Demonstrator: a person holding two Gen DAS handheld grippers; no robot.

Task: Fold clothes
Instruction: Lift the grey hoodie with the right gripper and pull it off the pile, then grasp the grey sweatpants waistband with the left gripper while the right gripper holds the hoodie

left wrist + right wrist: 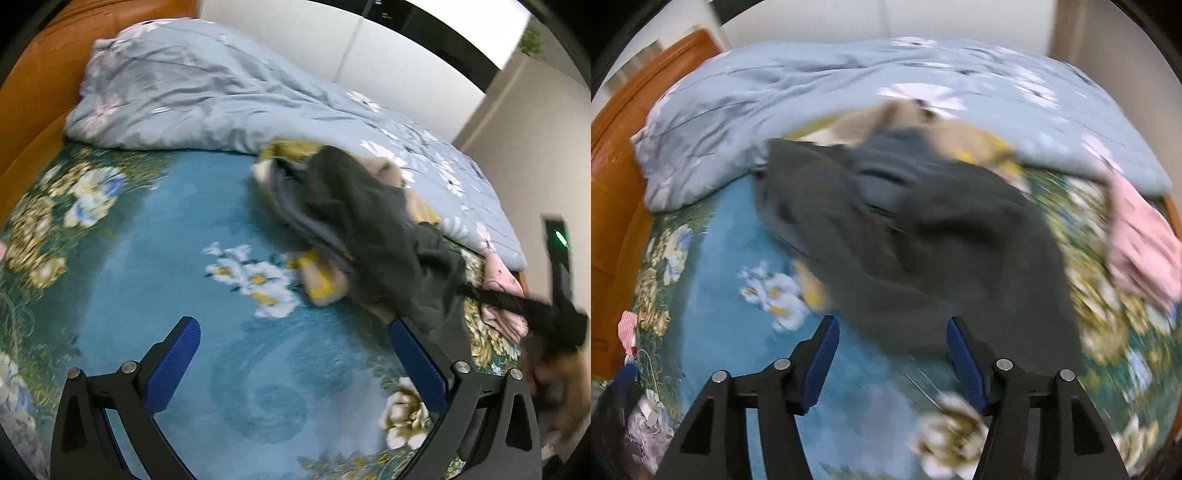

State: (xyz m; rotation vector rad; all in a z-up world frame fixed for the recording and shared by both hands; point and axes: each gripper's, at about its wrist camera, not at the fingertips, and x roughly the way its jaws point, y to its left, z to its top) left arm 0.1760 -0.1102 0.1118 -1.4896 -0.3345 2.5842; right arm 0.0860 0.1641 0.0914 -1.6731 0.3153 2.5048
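Note:
A dark grey garment (369,221) lies crumpled on top of a pile with beige and yellow clothes (325,284) on the bed. My left gripper (299,339) hangs open over bare sheet, left of and nearer than the pile, with nothing between its fingers. In the right wrist view the same dark grey garment (923,240) spreads just ahead of my right gripper (892,332). Its near hem reaches in between the open blue pads (823,358), which do not press on it. A pink garment (1141,251) lies to the right, also seen as the pink garment (498,280) in the left view.
The bed has a blue floral sheet (166,229), and a rumpled pale blue duvet (184,92) is bunched along its far side. An orange wooden headboard (33,110) bounds the left. Small loose items (639,417) lie at the sheet's left edge. A blurred black tool body (554,321) crosses the right side.

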